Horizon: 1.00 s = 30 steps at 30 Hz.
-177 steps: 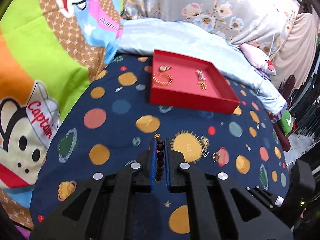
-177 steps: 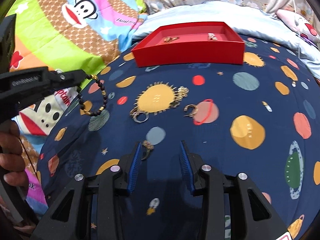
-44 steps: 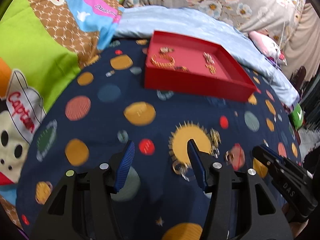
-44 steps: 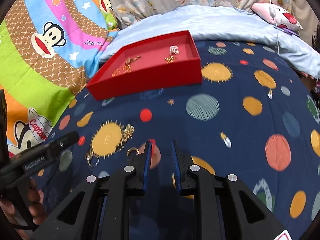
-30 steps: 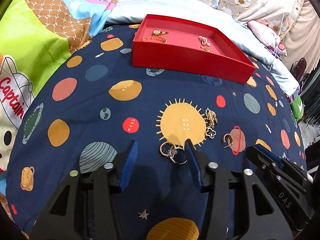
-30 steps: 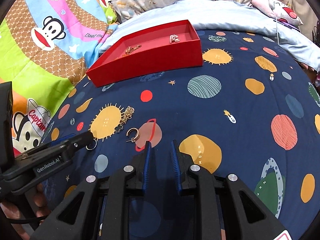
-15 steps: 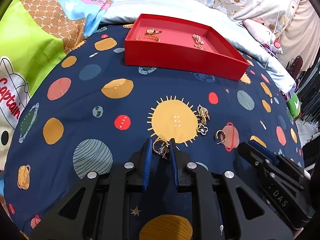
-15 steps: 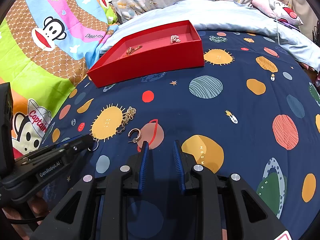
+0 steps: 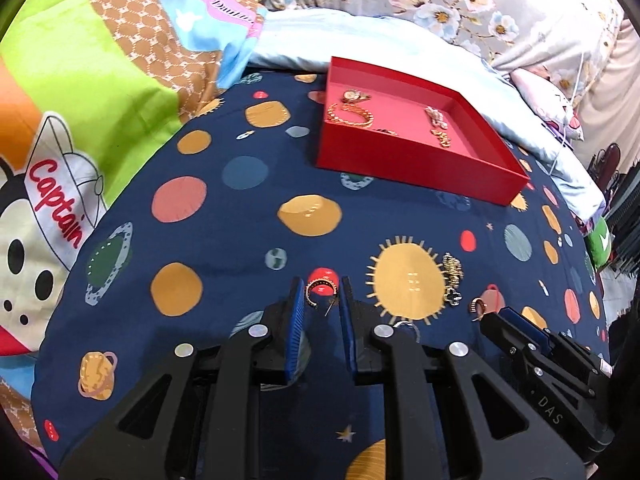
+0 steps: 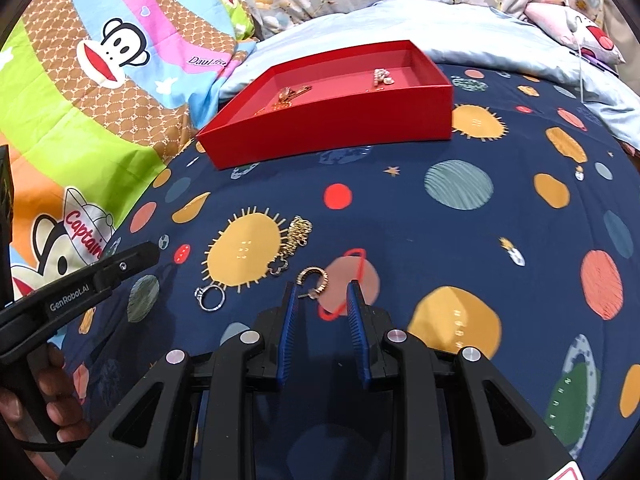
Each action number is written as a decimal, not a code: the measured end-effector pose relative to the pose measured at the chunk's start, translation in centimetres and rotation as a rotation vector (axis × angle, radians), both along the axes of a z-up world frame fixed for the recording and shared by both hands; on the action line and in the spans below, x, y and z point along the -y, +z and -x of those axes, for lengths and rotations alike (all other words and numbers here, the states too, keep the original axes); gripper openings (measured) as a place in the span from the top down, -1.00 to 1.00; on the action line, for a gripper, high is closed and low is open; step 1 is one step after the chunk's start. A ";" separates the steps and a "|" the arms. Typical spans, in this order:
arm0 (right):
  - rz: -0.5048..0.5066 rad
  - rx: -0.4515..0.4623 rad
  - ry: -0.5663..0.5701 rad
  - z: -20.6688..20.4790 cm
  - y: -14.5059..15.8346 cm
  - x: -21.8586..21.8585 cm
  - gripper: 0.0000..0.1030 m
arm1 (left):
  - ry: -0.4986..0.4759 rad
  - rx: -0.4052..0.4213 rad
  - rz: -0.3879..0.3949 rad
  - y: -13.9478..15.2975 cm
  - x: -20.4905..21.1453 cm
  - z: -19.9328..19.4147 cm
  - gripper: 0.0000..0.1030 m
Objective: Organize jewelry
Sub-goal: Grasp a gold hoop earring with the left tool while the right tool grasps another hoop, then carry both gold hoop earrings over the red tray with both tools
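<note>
A red tray (image 9: pixel 416 168) (image 10: pixel 332 120) holds several gold pieces on a navy planet-print bedspread. My left gripper (image 9: pixel 322 292) is narrowly shut on a gold hoop earring (image 9: pixel 320 290) and holds it above the cloth. My right gripper (image 10: pixel 322 294) is open, its fingers either side of a second gold hoop earring (image 10: pixel 314 278) lying on the cloth. A gold chain with a clover charm (image 10: pixel 294 242) (image 9: pixel 452 276) and a silver ring (image 10: pixel 210 296) (image 9: pixel 406 326) lie on the cloth nearby.
A cartoon monkey blanket (image 10: pixel 100 60) lies to the left and a pale blue quilt (image 10: pixel 460 32) behind the tray. The left gripper's body (image 10: pixel 80 284) reaches in at the right wrist view's left edge.
My left gripper closed on a hoop earring, lifted it and moved left, leaving the silver ring on the cloth. My right gripper opened wider and moved up to the second earring.
</note>
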State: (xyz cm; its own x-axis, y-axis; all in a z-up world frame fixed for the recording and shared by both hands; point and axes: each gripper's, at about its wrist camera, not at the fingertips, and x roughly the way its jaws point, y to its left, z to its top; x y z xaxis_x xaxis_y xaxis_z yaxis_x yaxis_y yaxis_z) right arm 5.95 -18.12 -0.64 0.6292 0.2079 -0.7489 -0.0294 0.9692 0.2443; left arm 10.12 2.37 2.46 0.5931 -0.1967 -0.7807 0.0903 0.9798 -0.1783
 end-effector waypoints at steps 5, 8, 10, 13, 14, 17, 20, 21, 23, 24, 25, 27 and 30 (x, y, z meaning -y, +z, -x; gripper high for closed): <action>0.008 0.002 0.008 -0.7 -0.1 -0.9 0.51 | 0.000 -0.011 0.007 -0.5 -0.3 -0.1 0.67; 0.017 0.005 0.005 -1.1 -0.1 -1.1 0.51 | -0.005 -0.013 0.010 -0.6 -0.3 -0.1 0.67; 0.023 0.005 0.005 -1.3 -0.1 -1.2 0.51 | -0.008 -0.014 0.013 -0.7 -0.3 -0.2 0.67; 0.044 0.005 0.004 -1.4 -0.1 -1.4 0.54 | -0.009 -0.014 0.014 -0.8 -0.3 -0.1 0.67; 0.048 0.005 0.001 -1.4 -0.1 -1.4 0.58 | -0.008 -0.013 0.013 -0.7 -0.3 -0.1 0.67; 0.049 0.003 -0.003 -1.3 -0.1 -1.2 0.68 | -0.008 -0.013 0.014 -0.8 -0.3 -0.2 0.67; 0.051 0.003 -0.006 -1.1 -0.1 -1.0 0.69 | -0.012 -0.010 0.013 -0.7 -0.3 -0.2 0.67; 0.051 0.004 -0.006 -1.1 -0.1 -1.0 0.69 | -0.015 -0.009 0.013 -0.7 -0.2 -0.2 0.67; 0.049 0.005 -0.007 -0.8 0.0 -0.9 0.69 | -0.018 -0.006 0.014 -0.5 -0.1 0.0 0.67; 0.048 0.007 -0.008 -0.7 0.1 -0.8 0.69 | -0.020 -0.005 0.014 -0.4 0.0 0.0 0.67; 0.044 0.010 -0.010 -0.6 0.2 -0.7 0.69 | -0.022 -0.002 0.013 -0.3 0.1 0.1 0.67; 0.041 0.015 -0.013 -0.4 0.5 -0.5 0.69 | -0.028 0.004 0.014 0.0 0.2 0.2 0.67; 0.035 0.027 -0.019 -0.1 1.1 0.0 0.69 | -0.038 0.016 0.016 0.6 0.5 0.3 0.67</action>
